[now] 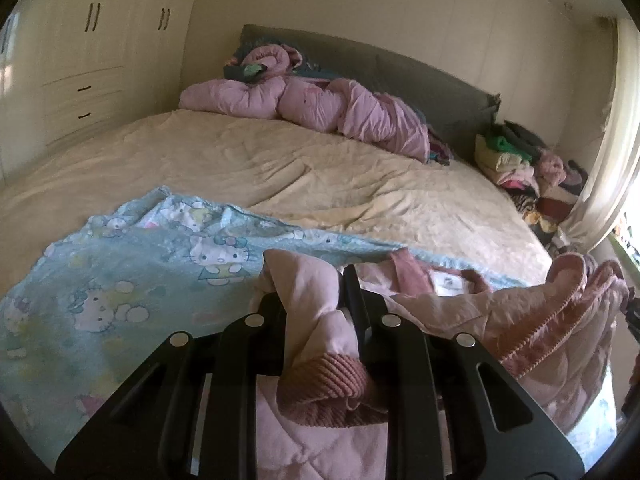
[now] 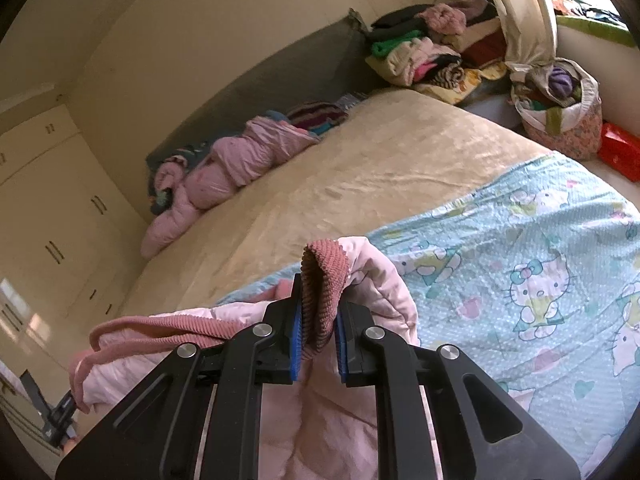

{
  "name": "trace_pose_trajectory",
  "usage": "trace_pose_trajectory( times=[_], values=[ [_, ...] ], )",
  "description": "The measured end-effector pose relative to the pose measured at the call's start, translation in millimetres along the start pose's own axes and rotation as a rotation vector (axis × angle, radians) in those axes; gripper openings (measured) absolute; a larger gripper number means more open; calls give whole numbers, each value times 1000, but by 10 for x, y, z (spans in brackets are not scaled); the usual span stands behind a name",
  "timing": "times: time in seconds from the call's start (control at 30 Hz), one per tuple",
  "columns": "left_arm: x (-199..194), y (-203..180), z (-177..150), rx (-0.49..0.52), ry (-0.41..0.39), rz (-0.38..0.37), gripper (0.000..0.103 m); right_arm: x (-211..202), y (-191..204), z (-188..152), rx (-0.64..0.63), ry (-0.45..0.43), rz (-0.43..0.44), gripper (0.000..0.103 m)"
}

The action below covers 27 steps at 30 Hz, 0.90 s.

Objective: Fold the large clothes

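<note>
In the left wrist view, your left gripper (image 1: 316, 304) is clenched on a fold of the pink quilted jacket (image 1: 460, 320), close to a ribbed cuff (image 1: 324, 380) that lies between the black arms. The jacket hangs from the jaws to the right, with its zipper edge (image 1: 532, 336) in front, above the light blue cat-print blanket (image 1: 132, 280). This blanket lies on the near part of the bed (image 1: 280, 168). A pink duvet (image 1: 304, 104) is bunched at the grey headboard (image 1: 420, 76).

In the right wrist view, your right gripper (image 2: 318, 320) is clenched on the other ribbed cuff (image 2: 320, 300), which stands up between the blue pads (image 2: 297, 340). The jacket spreads from there to the left and under the gripper, over the same blanket. Folded clothes (image 2: 420, 52) are piled beyond the bed.
</note>
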<state>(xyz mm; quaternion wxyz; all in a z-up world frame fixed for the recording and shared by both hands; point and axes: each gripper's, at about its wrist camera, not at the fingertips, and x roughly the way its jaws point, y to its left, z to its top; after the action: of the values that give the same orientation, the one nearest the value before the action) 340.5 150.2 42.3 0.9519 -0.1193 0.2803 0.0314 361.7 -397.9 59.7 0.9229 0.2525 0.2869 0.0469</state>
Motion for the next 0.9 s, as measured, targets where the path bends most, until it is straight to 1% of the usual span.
trace_pose_trajectory(
  times=[0.1, 0.17, 0.3, 0.37, 0.4, 0.43, 0.47, 0.5, 0.53, 0.57, 0.63, 0.73, 0.8, 0.9],
  values=[
    [173, 1, -27, 12, 25, 6, 15, 194, -41, -37, 11, 20, -23, 13],
    [265, 1, -39, 25, 36, 5, 15, 331, -98, -60, 44, 41, -28, 13],
    [443, 61, -87, 17, 69, -3, 15, 516, -234, -98, 160, 65, 6, 17],
    [505, 83, -124, 13, 83, -2, 15, 581, -266, -110, 200, 75, 22, 24],
    [532, 84, -141, 13, 87, -2, 15, 602, -267, -112, 208, 81, 35, 37],
    [569, 90, -154, 15, 96, 0, 15, 614, -259, -111, 211, 87, 47, 54],
    [590, 88, -158, 13, 102, 2, 15, 615, -242, -103, 210, 93, 58, 61],
    [611, 94, -162, 9, 106, 3, 15, 605, -218, -102, 209, 96, 64, 66],
    [627, 102, -165, 7, 108, 2, 15, 581, -186, -111, 204, 96, 67, 67],
    [654, 114, -161, 1, 115, -3, 15, 566, -135, -126, 184, 108, 78, 67],
    [674, 114, -150, -1, 118, -7, 16, 518, 7, -191, 119, 129, 72, 73],
    [688, 103, -139, 0, 117, -5, 16, 434, 238, -365, -8, 159, 61, 74],
    [692, 96, -134, -4, 120, -8, 16, 379, 416, -547, -105, 180, 49, 74],
    [686, 71, -110, -10, 115, -18, 17, 370, 620, -796, -209, 206, 50, 74]
  ],
)
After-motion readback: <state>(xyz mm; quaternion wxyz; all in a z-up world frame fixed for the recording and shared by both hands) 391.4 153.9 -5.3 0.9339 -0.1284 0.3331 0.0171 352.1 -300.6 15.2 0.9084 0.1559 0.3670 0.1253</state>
